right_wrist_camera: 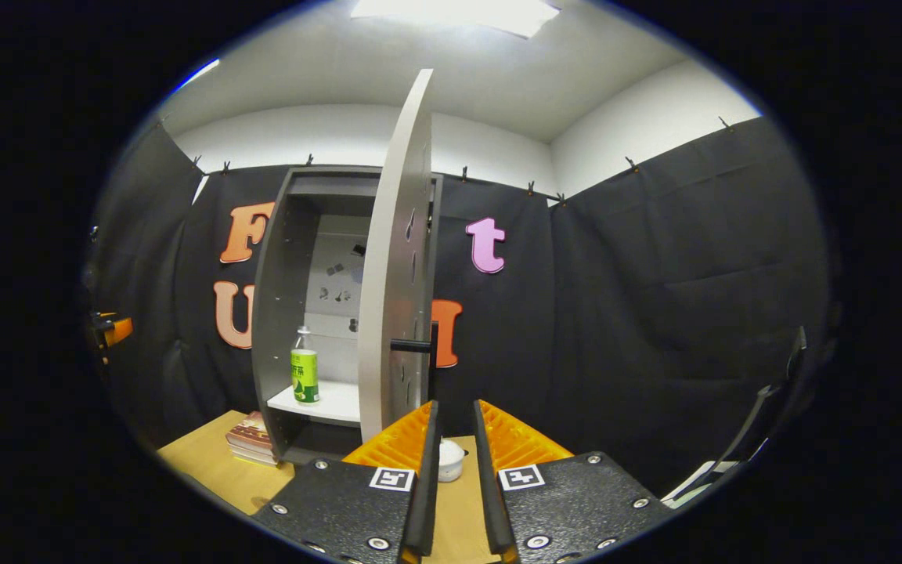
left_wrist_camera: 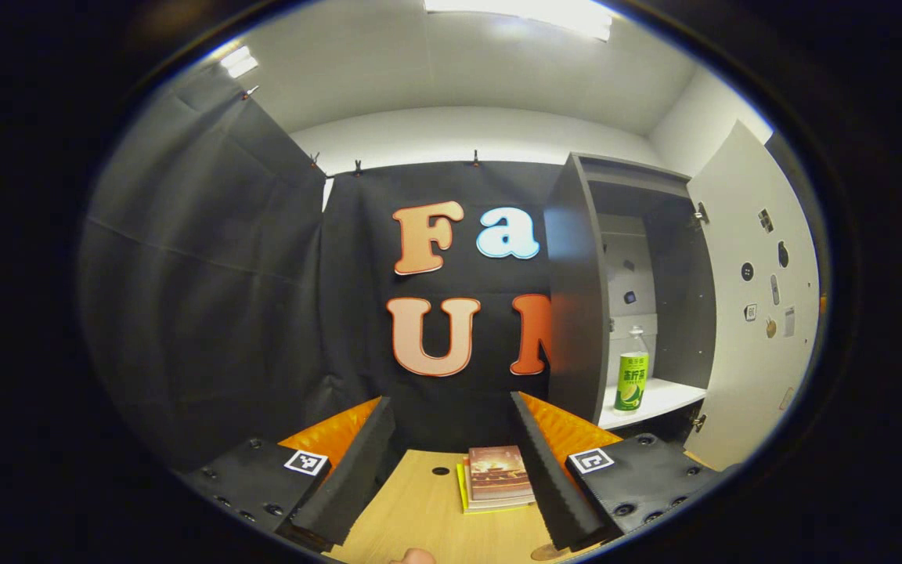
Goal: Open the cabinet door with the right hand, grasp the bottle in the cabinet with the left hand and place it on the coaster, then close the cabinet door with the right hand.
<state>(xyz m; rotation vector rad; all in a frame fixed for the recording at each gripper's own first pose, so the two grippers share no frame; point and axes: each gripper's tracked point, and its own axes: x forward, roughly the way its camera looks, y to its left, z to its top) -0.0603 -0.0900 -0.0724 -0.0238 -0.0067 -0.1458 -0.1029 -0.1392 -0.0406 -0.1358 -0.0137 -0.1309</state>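
Note:
The grey cabinet [left_wrist_camera: 576,298] stands with its pale door [left_wrist_camera: 756,313] swung wide. Inside, a clear bottle with a green label [left_wrist_camera: 631,380] stands upright on the white shelf [left_wrist_camera: 658,399]. My left gripper [left_wrist_camera: 451,454] is open wide over the wooden table, well short of the bottle and to its left. In the right gripper view the door [right_wrist_camera: 396,274] is edge-on, with its black handle [right_wrist_camera: 423,345] just beyond my right gripper [right_wrist_camera: 455,423]. That gripper's fingers are a narrow gap apart and hold nothing. The bottle [right_wrist_camera: 304,376] shows left of the door.
A stack of books [left_wrist_camera: 498,478] lies on the table [left_wrist_camera: 420,517] before the cabinet. A brown round edge [left_wrist_camera: 546,552], perhaps the coaster, peeks out at the bottom. A small white round object [right_wrist_camera: 449,460] sits on the table past my right fingers. A dark chair [right_wrist_camera: 772,423] stands at the right.

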